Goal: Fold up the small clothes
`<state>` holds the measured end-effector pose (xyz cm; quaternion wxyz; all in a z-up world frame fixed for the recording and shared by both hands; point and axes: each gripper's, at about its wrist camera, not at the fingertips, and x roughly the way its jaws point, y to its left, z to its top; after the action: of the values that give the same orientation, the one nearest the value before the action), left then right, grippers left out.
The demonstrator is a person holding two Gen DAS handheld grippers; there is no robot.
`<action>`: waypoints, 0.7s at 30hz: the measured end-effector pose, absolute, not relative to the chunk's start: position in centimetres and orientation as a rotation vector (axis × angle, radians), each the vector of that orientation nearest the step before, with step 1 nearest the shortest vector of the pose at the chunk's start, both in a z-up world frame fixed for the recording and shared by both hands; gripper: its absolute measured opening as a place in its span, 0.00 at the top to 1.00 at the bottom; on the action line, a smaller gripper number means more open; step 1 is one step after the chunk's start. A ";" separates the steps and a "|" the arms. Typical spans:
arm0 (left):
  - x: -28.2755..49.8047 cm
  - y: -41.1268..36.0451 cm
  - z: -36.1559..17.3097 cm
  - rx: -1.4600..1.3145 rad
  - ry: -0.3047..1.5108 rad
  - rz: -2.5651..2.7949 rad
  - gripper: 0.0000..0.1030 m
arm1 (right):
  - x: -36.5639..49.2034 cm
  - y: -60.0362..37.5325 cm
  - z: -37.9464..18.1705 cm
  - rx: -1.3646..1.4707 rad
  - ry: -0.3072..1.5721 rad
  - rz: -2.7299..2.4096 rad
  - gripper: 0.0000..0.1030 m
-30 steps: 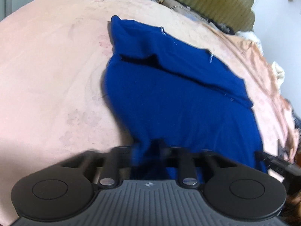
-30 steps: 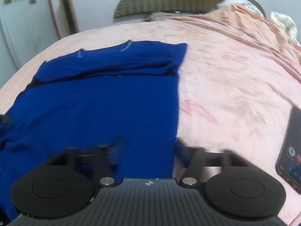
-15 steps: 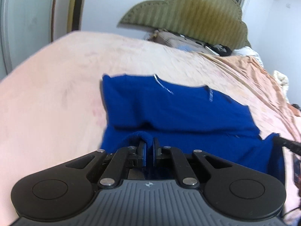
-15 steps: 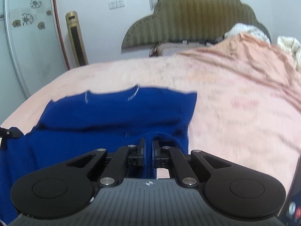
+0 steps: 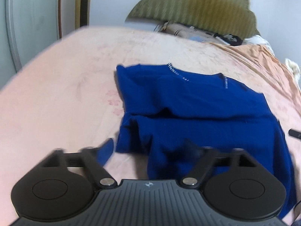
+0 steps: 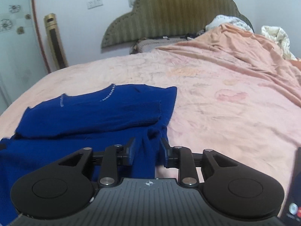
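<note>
L tongs [image 5: 148,150]: jaws have just been opening, now spread wide, released. The near hem of the blue garment [image 5: 197,113] sags between them but the pads aren't pressing on it. R tongs [image 6: 146,150]: also just been opening, only partway. A bunched fold of the hem hangs in the gap, and a sliver of space shows either side, so I read it as let go, not gripped.

Garment lies on the pink bed cover [image 6: 225,103], collar end away from the tongs, sleeves already laid across the chest; near hem rumpled and partly raised, esp. at both corners.

Step in hand, my guess: regrip the hem and carry it up to the collar. To do it well:
- take both corners at matched spots, same depth of bite;
- close fully before lifting, cloth is thick & slippery-looking;
- lift both sides level, keep the hem taut between them;
- lay it down edge-to-edge w/ the collar, then release.

Phone [image 6: 295,188] sits near the R side; keep clear.
</note>
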<state>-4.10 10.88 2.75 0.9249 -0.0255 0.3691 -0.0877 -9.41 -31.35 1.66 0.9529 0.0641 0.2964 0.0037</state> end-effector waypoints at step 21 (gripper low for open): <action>-14.8 6.3 1.1 0.282 0.791 -0.435 0.18 | -21.2 -22.3 -1.1 -0.386 0.648 0.232 0.46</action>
<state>-14.85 6.28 1.06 0.8903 0.1360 0.3808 -0.2095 -21.24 -22.30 -1.10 0.9232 -0.1879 0.3155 0.1132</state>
